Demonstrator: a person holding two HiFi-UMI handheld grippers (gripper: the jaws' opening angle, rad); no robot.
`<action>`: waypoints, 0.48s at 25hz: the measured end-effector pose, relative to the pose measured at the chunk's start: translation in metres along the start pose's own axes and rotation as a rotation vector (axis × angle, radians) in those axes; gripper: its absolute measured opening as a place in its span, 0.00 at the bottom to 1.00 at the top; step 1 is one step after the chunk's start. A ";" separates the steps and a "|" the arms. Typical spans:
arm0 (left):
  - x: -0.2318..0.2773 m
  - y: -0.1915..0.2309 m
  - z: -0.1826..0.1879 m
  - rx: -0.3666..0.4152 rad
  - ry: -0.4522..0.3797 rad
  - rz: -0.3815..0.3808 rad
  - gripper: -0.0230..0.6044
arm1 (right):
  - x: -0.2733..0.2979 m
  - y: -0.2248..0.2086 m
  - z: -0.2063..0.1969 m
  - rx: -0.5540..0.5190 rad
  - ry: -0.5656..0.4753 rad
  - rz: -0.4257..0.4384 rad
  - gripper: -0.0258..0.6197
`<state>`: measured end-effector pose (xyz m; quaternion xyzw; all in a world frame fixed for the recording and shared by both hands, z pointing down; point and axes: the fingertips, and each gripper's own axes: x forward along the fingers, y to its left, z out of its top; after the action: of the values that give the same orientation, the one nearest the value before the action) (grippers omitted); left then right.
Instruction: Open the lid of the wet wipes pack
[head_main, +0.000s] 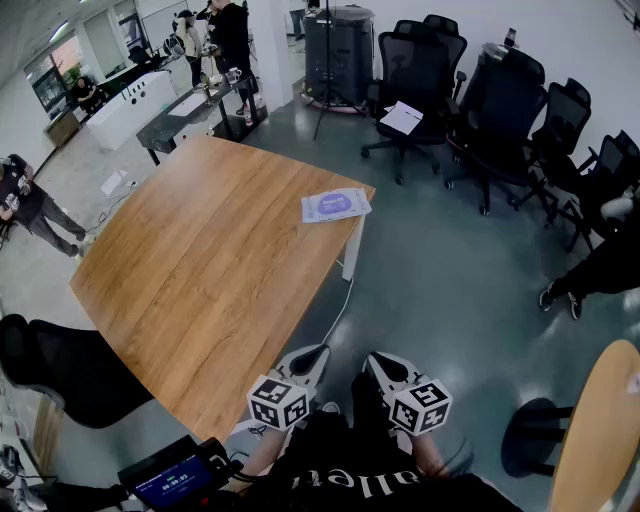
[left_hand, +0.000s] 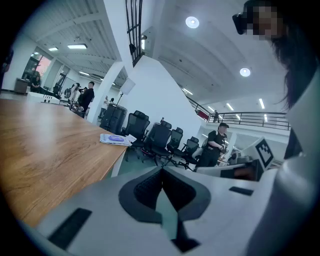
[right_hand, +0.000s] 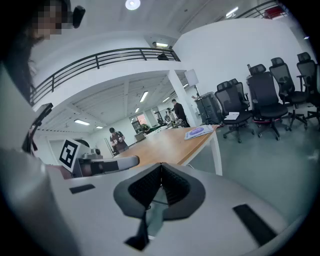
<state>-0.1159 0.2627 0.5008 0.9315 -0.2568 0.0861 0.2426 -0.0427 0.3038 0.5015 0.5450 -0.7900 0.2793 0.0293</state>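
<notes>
Presently noted at the left gripper (left_hand: 161, 172): jaws pressed together, pads meeting, nothing between them. Likewise at the right gripper (right_hand: 161, 167): pressed together, empty. Both held side by side just off the near corner of the table (head_main: 200, 280), tilted slightly downward, clear of the tabletop.

Found flat at the far corner of the table, close to its edge: the wet wipes pack (head_main: 336, 205), printed face up, well apart from both grippers. Lid flap too small to make out; judged not yet opened. Otherwise bare wood across the table between the near corner and the pack. Beyond the table's far corner: a row of office chairs (head_main: 500, 110), of no bearing on the task.

Judged stage: approach not yet begun.

Recommended for the step in hand:
- Close in along the table's side until within easy reach of the pack.
- Spread both pairs of jaws before arrival, not over the pack.
- Pin the pack's body to the table with one gripper, away from the lid; soft and light by appearance, so likely to slide or lift otherwise.
- Locate the lid's free lip with the other gripper and pinch the lip alone, not the film beneath.
- Raise slowly in an arc about the hinge.
- Avoid any push toward the table's edge; risk of a drop.
</notes>
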 end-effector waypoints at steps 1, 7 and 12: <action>0.006 0.002 0.003 -0.001 0.000 0.000 0.04 | 0.003 -0.005 0.003 0.001 0.002 0.001 0.05; 0.052 0.028 0.023 -0.011 -0.010 0.030 0.04 | 0.035 -0.049 0.027 -0.011 0.022 0.025 0.05; 0.104 0.056 0.052 -0.047 -0.047 0.104 0.04 | 0.063 -0.102 0.072 -0.056 0.042 0.064 0.05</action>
<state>-0.0542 0.1493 0.5084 0.9127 -0.3126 0.0705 0.2535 0.0400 0.1915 0.5047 0.5123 -0.8138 0.2692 0.0524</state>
